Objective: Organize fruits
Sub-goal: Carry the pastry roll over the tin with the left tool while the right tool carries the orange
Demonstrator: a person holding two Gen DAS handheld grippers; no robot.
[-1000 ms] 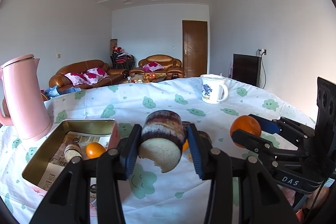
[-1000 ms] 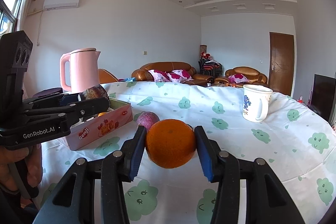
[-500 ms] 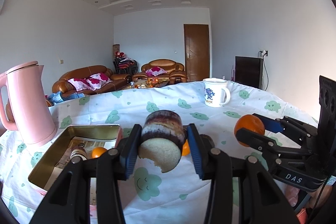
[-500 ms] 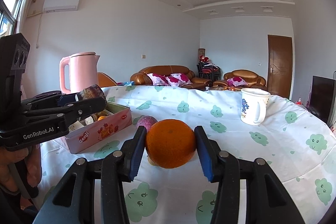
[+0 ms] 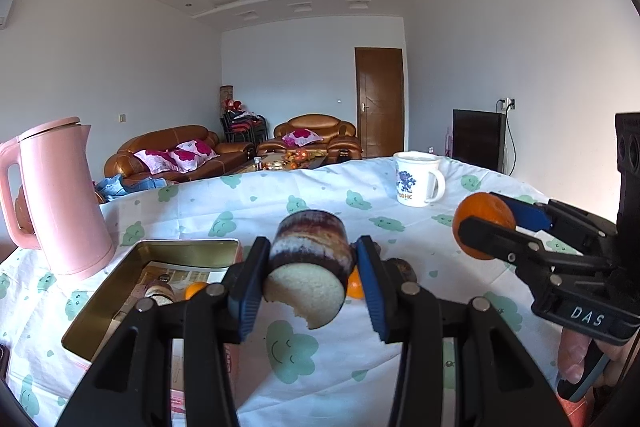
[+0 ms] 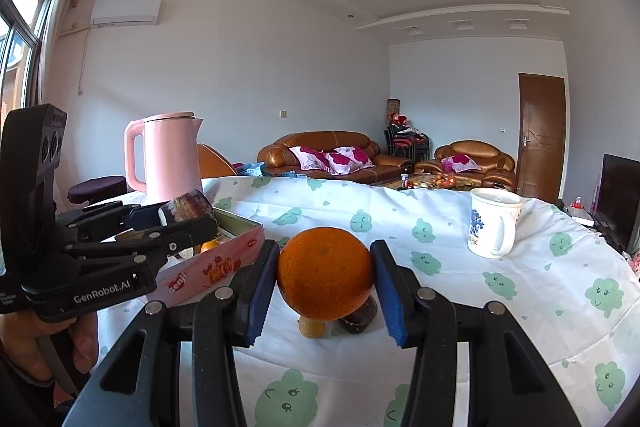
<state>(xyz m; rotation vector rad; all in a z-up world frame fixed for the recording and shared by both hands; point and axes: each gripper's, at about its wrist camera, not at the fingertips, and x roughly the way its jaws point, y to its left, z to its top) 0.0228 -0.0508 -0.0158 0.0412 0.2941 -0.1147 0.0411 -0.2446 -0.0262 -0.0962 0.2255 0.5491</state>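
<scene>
Tongs grip cut fruit (image 5: 308, 267) and orange (image 6: 325, 273); tin (image 5: 120, 291), mug (image 6: 494, 227) nearby.

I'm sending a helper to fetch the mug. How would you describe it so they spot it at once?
Start at the table with the white cloth printed with green clouds. On its far right side, away from the pink kettle and the tin box, the mug stands alone: white, with a blue print, the only cup there.
</scene>
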